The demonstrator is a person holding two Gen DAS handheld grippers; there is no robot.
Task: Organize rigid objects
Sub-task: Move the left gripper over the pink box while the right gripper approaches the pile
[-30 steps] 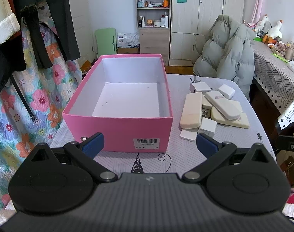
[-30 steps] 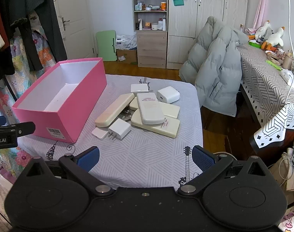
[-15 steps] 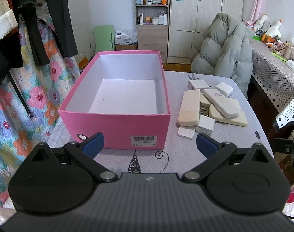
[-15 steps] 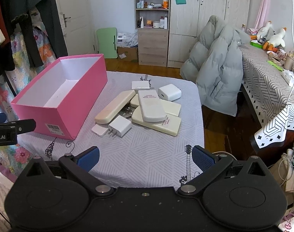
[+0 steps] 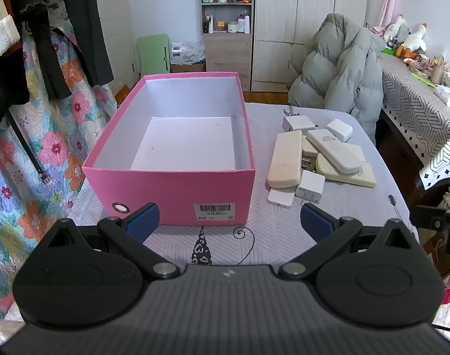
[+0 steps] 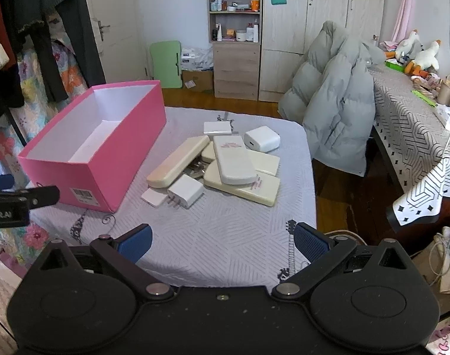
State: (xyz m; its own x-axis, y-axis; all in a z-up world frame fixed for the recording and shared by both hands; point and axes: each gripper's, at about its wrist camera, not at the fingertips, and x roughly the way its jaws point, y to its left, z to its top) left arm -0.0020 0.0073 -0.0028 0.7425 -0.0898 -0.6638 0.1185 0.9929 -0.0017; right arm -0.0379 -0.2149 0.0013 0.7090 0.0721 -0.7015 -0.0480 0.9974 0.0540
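Both my left tongs [image 5: 229, 222] and right tongs [image 6: 222, 242] gape empty and have edged nearer the desk [image 6: 225, 236], the pink box [image 5: 171, 189] still empty beside the piled chargers [image 6: 222, 165].

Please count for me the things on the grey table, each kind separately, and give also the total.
Pink box: 1
Long flat bars: 4
White plug blocks: 3
Small white flat tile: 1
Total: 9 (a small metal part inside the pile is too hidden to count)
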